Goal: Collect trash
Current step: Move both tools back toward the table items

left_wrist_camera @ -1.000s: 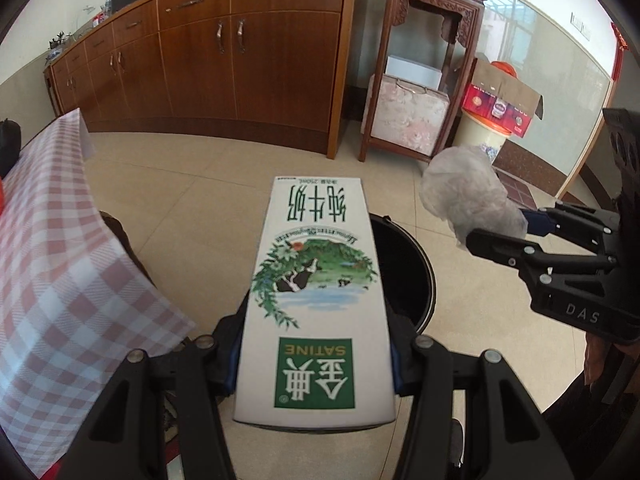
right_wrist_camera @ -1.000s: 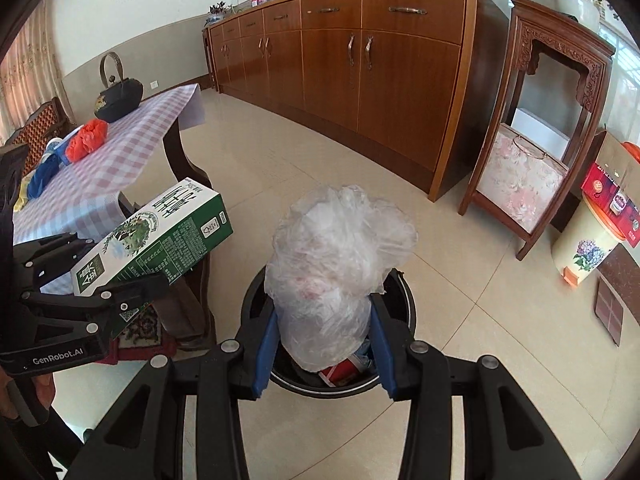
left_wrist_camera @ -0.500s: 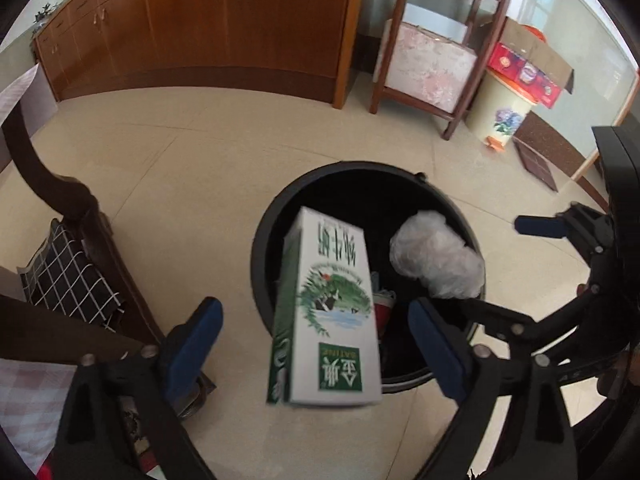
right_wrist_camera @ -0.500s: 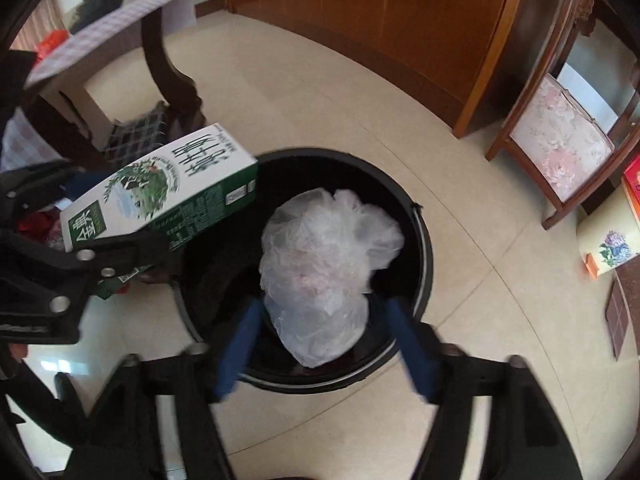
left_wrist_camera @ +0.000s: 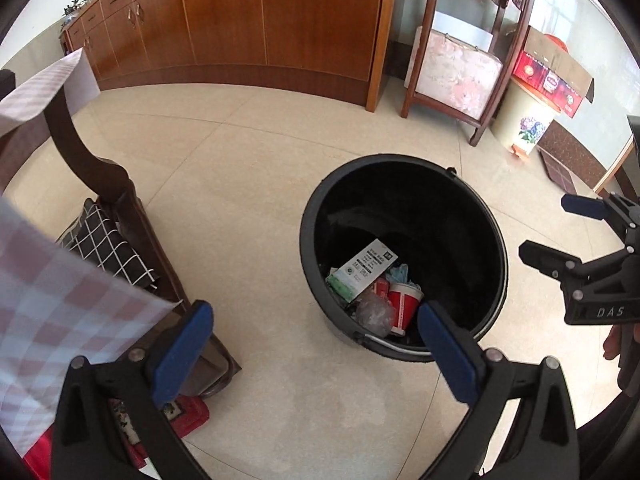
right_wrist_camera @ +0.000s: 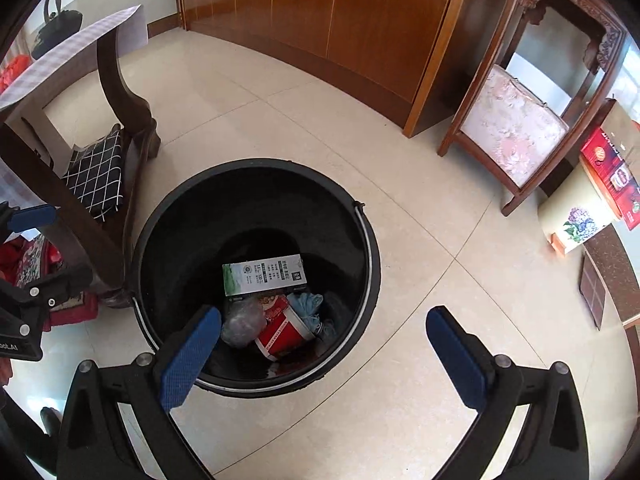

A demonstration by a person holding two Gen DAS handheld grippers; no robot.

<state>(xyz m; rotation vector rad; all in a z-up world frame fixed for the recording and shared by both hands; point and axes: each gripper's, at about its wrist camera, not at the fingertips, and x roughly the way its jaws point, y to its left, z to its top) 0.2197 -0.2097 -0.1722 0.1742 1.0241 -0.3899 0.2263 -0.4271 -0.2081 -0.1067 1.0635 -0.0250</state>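
A black bucket (left_wrist_camera: 400,160) (right_wrist_camera: 256,162) stands on the tiled floor under both grippers. At its bottom lie the green-and-white milk carton (left_wrist_camera: 364,264) (right_wrist_camera: 264,274), the crumpled clear plastic bag (left_wrist_camera: 374,312) (right_wrist_camera: 242,322), a red paper cup (left_wrist_camera: 404,304) (right_wrist_camera: 280,332) and a blue rag. My left gripper (left_wrist_camera: 314,312) hangs over the bucket's near left rim, its jaws opening wide with nothing between them. My right gripper (right_wrist_camera: 324,314) (left_wrist_camera: 548,226) hangs over the bucket's right side, its jaws also opening and empty.
A table with a pink checked cloth (left_wrist_camera: 60,300) and a dark carved leg (left_wrist_camera: 92,168) stands left of the bucket, above a black checked cushion (left_wrist_camera: 108,244). A wooden cabinet (left_wrist_camera: 280,20) lines the back wall. A carved stand (left_wrist_camera: 460,68) and a floral bin (left_wrist_camera: 524,124) are at the right.
Both grippers opened and sank toward the bucket. The milk carton left the left gripper and the plastic bag left the right one; both now lie in the bucket.
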